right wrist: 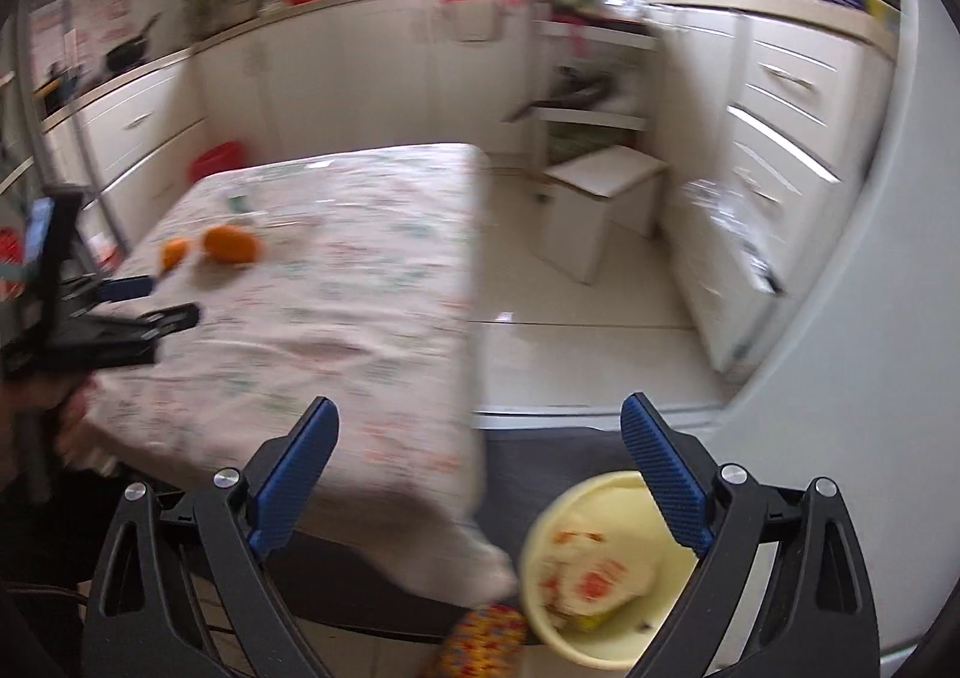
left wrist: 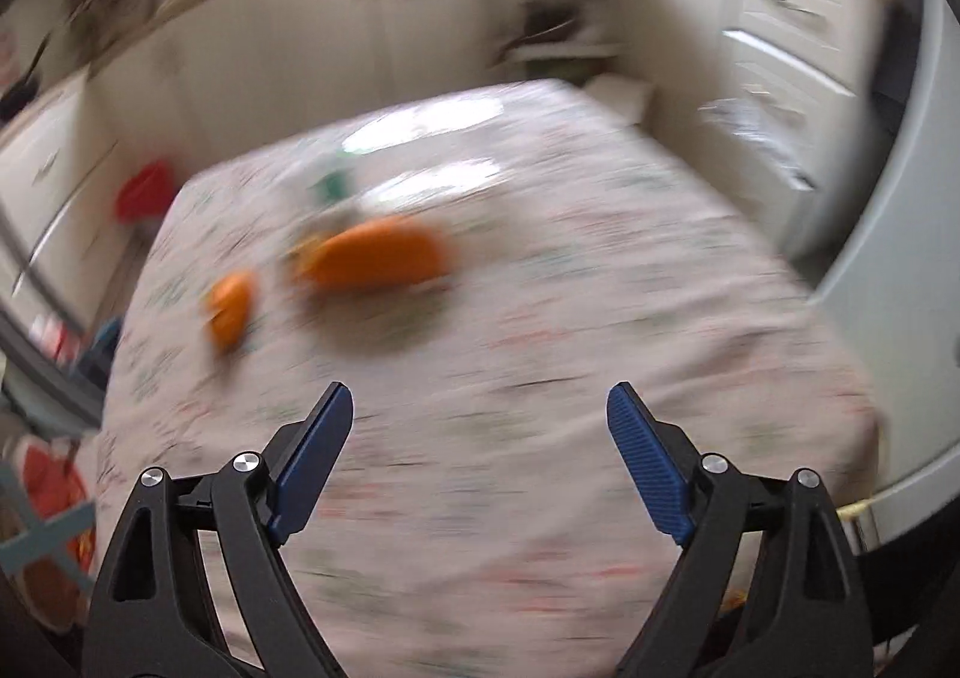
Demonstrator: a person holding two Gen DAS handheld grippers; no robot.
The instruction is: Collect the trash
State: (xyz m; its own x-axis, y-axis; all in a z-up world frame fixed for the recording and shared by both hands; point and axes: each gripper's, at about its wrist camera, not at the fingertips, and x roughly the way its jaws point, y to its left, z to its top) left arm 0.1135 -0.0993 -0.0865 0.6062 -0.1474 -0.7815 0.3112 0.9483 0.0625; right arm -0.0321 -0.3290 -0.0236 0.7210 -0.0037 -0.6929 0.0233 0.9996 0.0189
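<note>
Two orange pieces lie on the table's patterned cloth (left wrist: 540, 348), a larger orange piece (left wrist: 378, 255) and a smaller one (left wrist: 231, 306), both blurred. Behind them is a small green-and-white scrap (left wrist: 333, 183). My left gripper (left wrist: 480, 396) hovers open over the cloth's near part with nothing between its blue pads. The right wrist view shows the same larger orange piece (right wrist: 231, 245), the smaller one (right wrist: 174, 252) and the left gripper (right wrist: 171, 299) close to them. My right gripper (right wrist: 480, 405) is open and empty above the table's near corner. A pale yellow bin (right wrist: 540, 546) below it holds crumpled wrappers (right wrist: 588, 570).
A white box (right wrist: 600, 210) stands on the tiled floor right of the table. White cabinets line the back and right walls. A red bucket (right wrist: 219, 157) sits beyond the table's far left corner. A colourful knitted thing (right wrist: 486, 642) lies beside the bin.
</note>
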